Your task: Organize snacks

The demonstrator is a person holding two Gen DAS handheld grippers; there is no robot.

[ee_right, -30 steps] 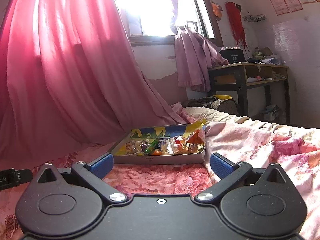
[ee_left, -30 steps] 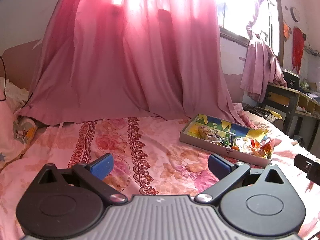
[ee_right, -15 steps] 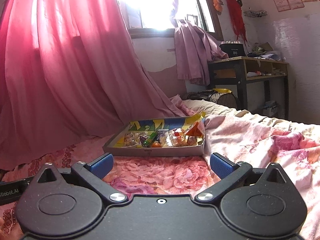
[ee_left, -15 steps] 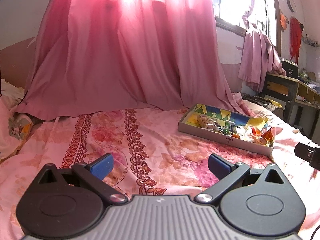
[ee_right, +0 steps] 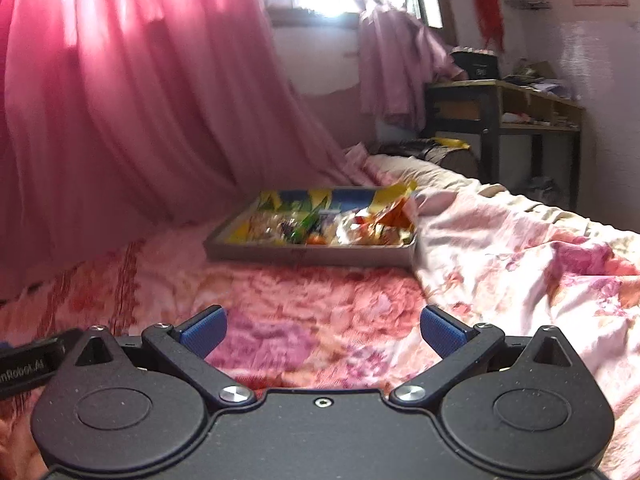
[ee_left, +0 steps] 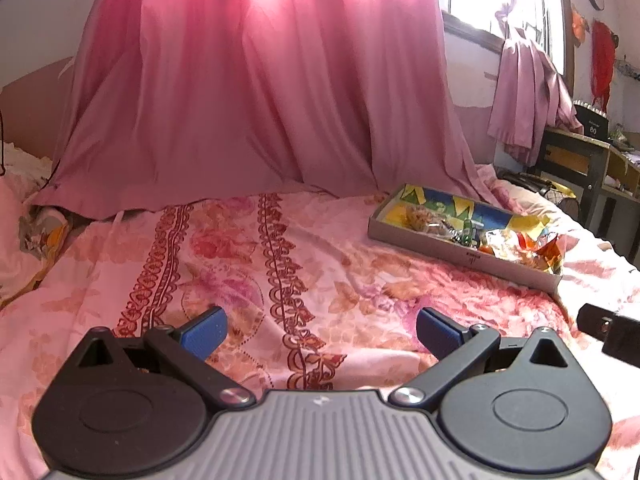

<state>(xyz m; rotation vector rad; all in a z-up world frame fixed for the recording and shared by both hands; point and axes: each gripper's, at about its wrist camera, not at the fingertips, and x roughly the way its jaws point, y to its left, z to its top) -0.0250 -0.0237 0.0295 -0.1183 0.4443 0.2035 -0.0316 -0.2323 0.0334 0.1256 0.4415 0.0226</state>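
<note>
A shallow grey box (ee_left: 460, 250) with a blue and yellow lining lies on the bed and holds several wrapped snacks (ee_left: 516, 242). In the left wrist view it is ahead to the right; in the right wrist view the box (ee_right: 308, 254) is straight ahead with the snacks (ee_right: 344, 226) piled inside. My left gripper (ee_left: 320, 330) is open and empty, low over the floral bedsheet, well short of the box. My right gripper (ee_right: 322, 330) is open and empty, low over the sheet, with the box some way ahead of it.
The pink floral bedsheet (ee_left: 280, 264) covers the bed. A pink curtain (ee_left: 256, 92) hangs behind it. A rumpled quilt (ee_right: 520, 248) rises right of the box. A dark desk (ee_right: 504, 112) stands by the far wall. The other gripper's edge (ee_left: 608, 328) shows at right.
Both grippers have tilted down and moved forward over the bed. The box now looks larger and nearer in the right wrist view. Both stay open and empty.
</note>
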